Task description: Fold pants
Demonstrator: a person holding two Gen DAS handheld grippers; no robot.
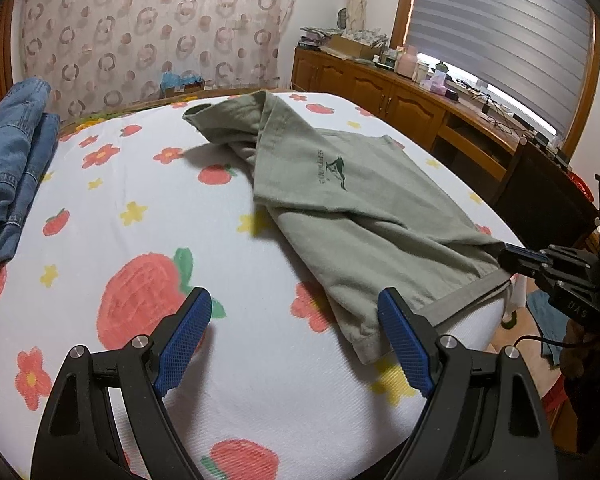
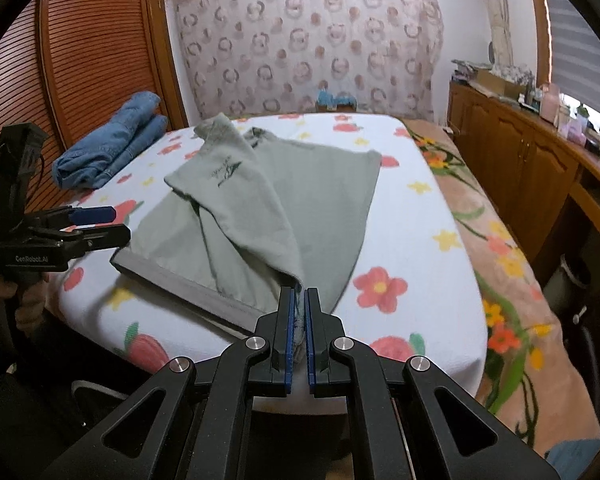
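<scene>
Grey-green pants with a dark printed logo lie partly folded on the flower-print bed cover. My left gripper is open and empty just above the cover, its right finger beside the pants' near corner. My right gripper is shut on the pants at the waistband edge; it also shows in the left wrist view at the pants' right corner. The left gripper shows in the right wrist view, open at the waistband's left end.
Folded blue jeans lie at the bed's far left, also in the right wrist view. A wooden cabinet with clutter runs along the right wall. A louvred wooden door stands left. A floral blanket hangs off the bed's right.
</scene>
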